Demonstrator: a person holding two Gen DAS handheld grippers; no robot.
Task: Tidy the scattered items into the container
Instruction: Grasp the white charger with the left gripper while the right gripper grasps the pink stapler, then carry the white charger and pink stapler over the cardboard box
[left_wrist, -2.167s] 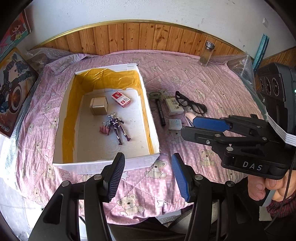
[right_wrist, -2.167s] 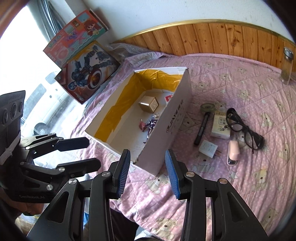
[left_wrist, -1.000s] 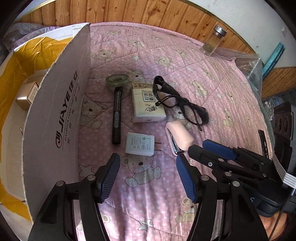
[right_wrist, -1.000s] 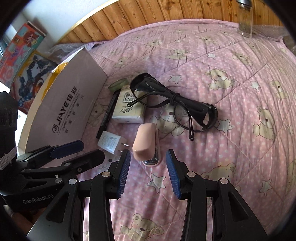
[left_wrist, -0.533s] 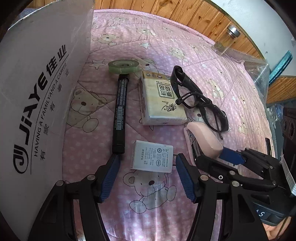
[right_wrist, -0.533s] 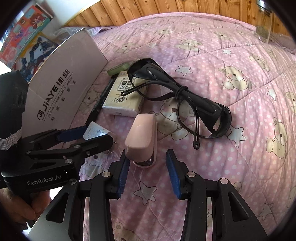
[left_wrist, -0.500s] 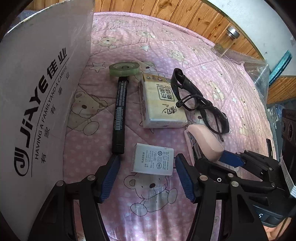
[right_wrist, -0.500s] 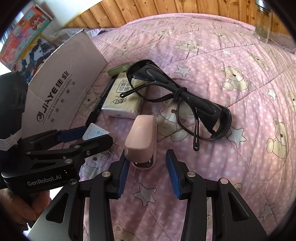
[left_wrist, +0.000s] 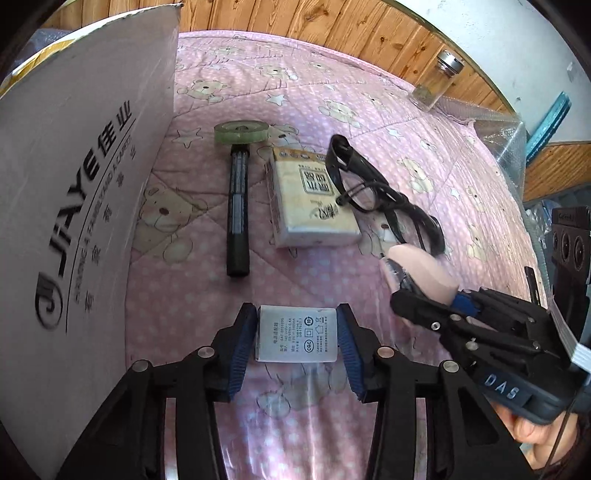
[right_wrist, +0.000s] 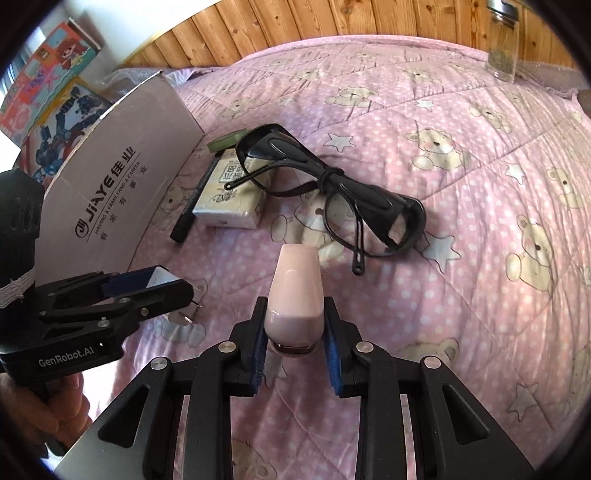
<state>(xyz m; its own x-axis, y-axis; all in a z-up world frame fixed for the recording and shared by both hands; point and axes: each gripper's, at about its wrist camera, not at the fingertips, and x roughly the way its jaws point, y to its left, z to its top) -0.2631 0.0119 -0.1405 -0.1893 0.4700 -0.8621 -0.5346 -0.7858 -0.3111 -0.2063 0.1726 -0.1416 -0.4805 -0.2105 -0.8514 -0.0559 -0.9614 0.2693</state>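
A white charger (left_wrist: 296, 339) is being gripped between the blue pads of the left tool (left_wrist: 296, 341), low over the pink bear-print quilt (left_wrist: 424, 155) beside the cardboard box (left_wrist: 74, 206). A pink stapler (right_wrist: 295, 291) is being clamped by the right tool (right_wrist: 294, 334). A black marker (left_wrist: 237, 214), tape roll (left_wrist: 241, 132), tissue pack (left_wrist: 314, 199) and black glasses (right_wrist: 332, 188) are lying on the quilt beyond.

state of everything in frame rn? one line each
left gripper: shut on charger
charger: gripped at both sides
right gripper: shut on stapler
stapler: clamped at its rear end
glasses: folded, one temple across tissue pack
tissue pack: flat on bedspread
marker: capped, lying flat
tape roll: flat
jar: upright, lid on
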